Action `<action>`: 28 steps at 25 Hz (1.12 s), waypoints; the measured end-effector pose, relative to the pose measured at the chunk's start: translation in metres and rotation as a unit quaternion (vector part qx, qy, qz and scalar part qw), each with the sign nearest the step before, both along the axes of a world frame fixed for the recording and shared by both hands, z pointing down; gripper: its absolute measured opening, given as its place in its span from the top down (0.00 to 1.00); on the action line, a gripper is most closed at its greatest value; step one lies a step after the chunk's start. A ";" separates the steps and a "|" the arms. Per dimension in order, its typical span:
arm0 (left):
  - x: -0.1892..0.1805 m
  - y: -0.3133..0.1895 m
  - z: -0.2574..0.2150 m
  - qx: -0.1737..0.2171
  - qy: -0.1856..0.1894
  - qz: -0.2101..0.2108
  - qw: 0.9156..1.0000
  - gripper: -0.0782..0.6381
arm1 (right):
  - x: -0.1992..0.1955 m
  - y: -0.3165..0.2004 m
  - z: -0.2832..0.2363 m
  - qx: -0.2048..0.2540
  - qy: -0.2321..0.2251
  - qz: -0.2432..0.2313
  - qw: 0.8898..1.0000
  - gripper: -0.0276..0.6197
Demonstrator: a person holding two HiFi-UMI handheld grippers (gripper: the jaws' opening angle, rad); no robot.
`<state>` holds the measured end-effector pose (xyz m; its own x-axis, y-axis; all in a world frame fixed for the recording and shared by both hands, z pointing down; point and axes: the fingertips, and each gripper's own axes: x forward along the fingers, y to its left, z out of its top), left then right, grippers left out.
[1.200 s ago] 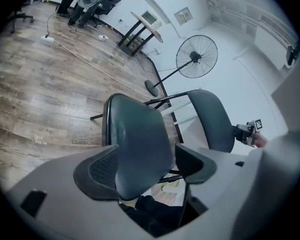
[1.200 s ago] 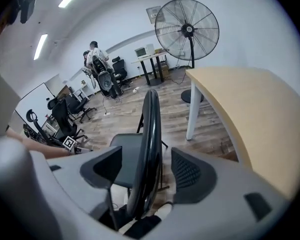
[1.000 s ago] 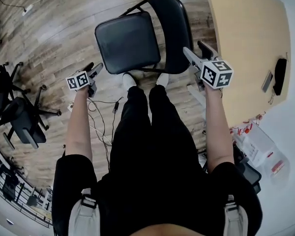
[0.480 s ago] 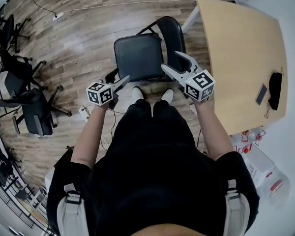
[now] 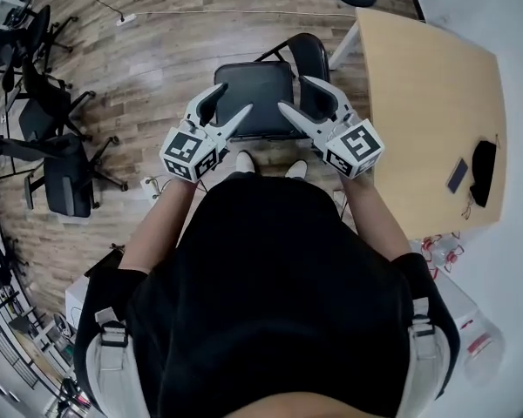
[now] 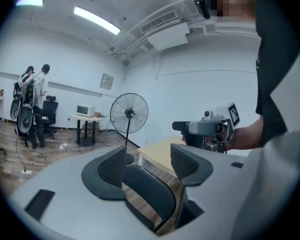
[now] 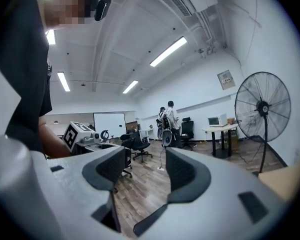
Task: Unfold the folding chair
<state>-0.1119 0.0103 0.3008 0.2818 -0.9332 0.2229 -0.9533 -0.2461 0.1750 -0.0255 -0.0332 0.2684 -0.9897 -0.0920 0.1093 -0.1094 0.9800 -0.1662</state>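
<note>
Nearest, at the person's chest, the left tool (image 5: 229, 104) and right tool (image 5: 296, 94) are side by side, pointing roughly level. Both are released and empty. Their jaws have just been narrowing a little, with nothing between the pads. Below them on the wooden floor (image 5: 139, 68) stands the folding chair (image 5: 257, 85), seat down flat and backrest up, just beside the bench (image 5: 427, 103). It looks fully opened, so the step in hand is probably a check. Keep the 2 tools clear of the frame, and press the seat's front edge only if it seems unseated.
</note>
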 end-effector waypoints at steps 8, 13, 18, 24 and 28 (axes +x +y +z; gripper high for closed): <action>0.023 0.004 -0.062 0.078 -0.040 -0.001 0.996 0.58 | -0.001 0.019 -0.032 0.032 -0.027 -0.020 0.999 0.64; 0.027 0.013 -0.070 0.091 -0.055 0.000 0.994 0.62 | -0.004 0.033 -0.041 0.042 -0.034 -0.032 0.998 0.69; 0.028 0.019 -0.070 0.097 -0.054 -0.013 0.994 0.66 | -0.002 0.041 -0.047 0.054 -0.039 -0.038 0.997 0.75; 0.025 0.032 -0.079 0.114 -0.059 -0.019 0.992 0.80 | -0.009 0.052 -0.053 0.062 -0.039 -0.044 0.996 0.80; 0.026 0.035 -0.079 0.116 -0.057 -0.020 0.991 0.85 | -0.009 0.054 -0.054 0.069 -0.043 -0.046 0.996 0.86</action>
<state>-0.0858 0.0452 0.2214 0.2294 -0.9729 0.0288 -0.9733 -0.2293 0.0082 -0.0343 0.0209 0.2148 -0.9998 -0.0098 0.0160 -0.0103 0.9994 -0.0332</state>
